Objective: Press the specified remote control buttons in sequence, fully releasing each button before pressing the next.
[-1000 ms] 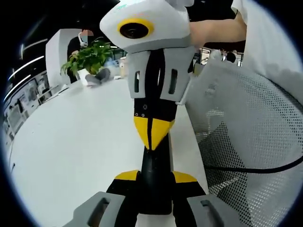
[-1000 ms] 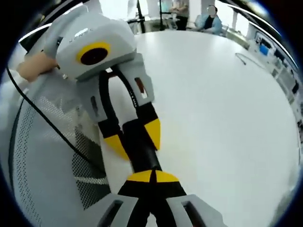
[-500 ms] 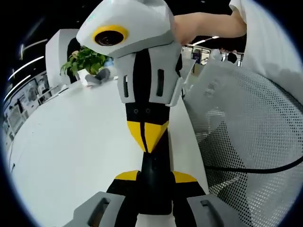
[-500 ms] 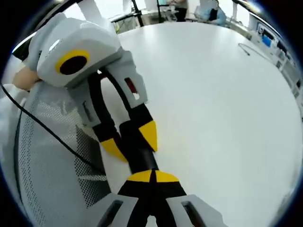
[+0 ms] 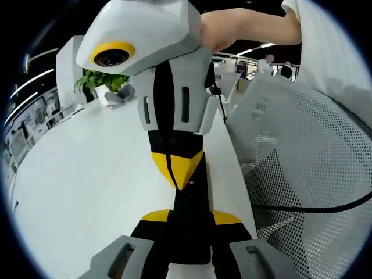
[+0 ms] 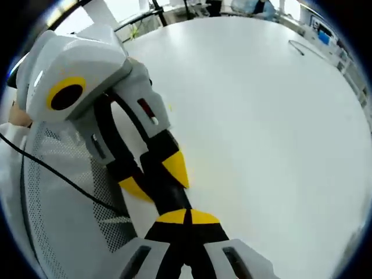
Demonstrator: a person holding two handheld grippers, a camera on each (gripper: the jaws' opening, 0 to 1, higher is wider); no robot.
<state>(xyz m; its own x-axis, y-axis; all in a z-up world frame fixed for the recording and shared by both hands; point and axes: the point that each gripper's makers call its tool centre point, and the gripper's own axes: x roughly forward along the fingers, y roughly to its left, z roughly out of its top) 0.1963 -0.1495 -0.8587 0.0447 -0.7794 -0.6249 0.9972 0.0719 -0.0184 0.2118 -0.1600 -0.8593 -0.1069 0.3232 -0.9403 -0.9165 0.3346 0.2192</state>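
Gripping one black remote (image 5: 190, 224), left tool (image 5: 192, 218); right tool (image 5: 178, 174) touching it.

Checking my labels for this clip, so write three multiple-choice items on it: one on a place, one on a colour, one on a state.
1. Where is the plant? A) far back on the table B) on the floor C) in a gripper
2. What colour are the tips of the right gripper? A) red B) yellow C) green
3. The left gripper is: A) open and empty B) lying flat on the table C) shut on the remote

Answers: A, it stands at the table's far end; B, both closed tips are yellow; C, the remote sits clamped between its jaws.
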